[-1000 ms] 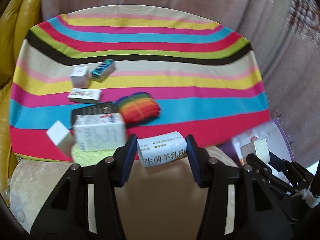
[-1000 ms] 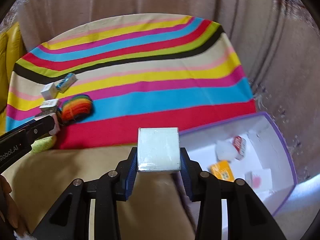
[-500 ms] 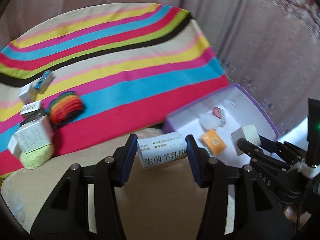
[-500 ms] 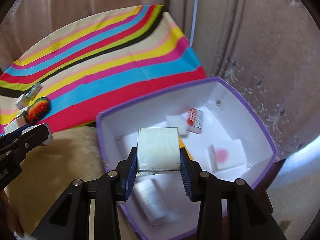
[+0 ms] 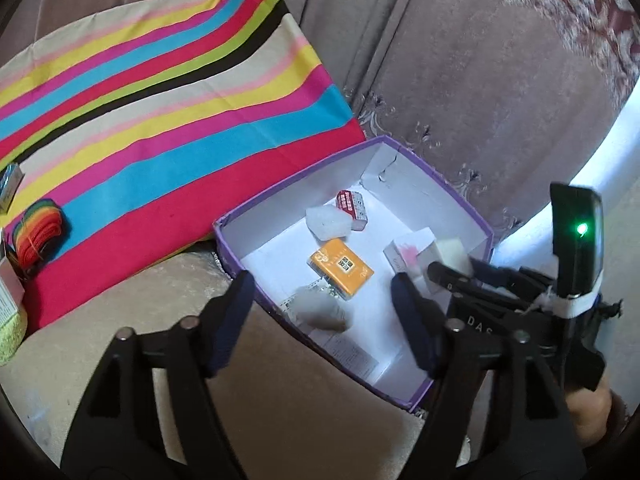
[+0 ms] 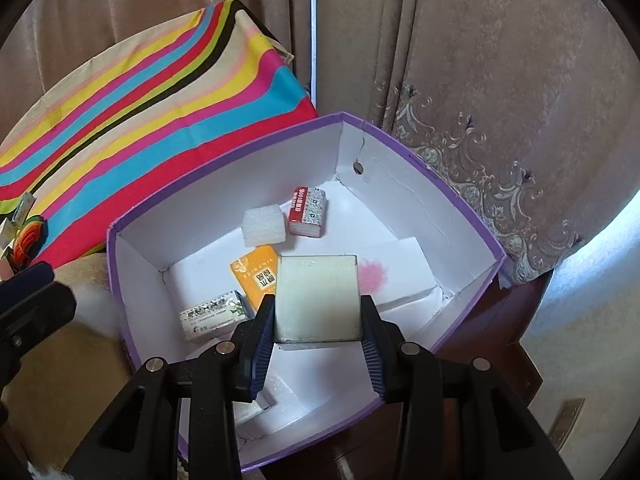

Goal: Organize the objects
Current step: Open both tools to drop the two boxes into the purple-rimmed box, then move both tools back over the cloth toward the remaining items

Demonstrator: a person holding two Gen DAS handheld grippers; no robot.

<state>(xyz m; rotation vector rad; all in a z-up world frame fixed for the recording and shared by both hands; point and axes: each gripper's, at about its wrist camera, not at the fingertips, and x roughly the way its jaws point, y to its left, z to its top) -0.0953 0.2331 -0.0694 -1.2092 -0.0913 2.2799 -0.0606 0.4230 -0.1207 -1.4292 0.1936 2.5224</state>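
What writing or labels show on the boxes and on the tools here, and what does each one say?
"DAS": white letters on the black body of the right gripper, cut off by its frame.
Orange box: printed label and code square, too small to read.
White-and-green box: Chinese characters, too blurred.
Red-and-white box: print too small.
Pale cube in the right gripper: no text.

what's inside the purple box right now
Inside the purple box: a white foam block, a red and white packet, an orange packet, a green-printed white packet and a pink-marked white box. The right hand-held gripper and its pale cube hide part of the floor.
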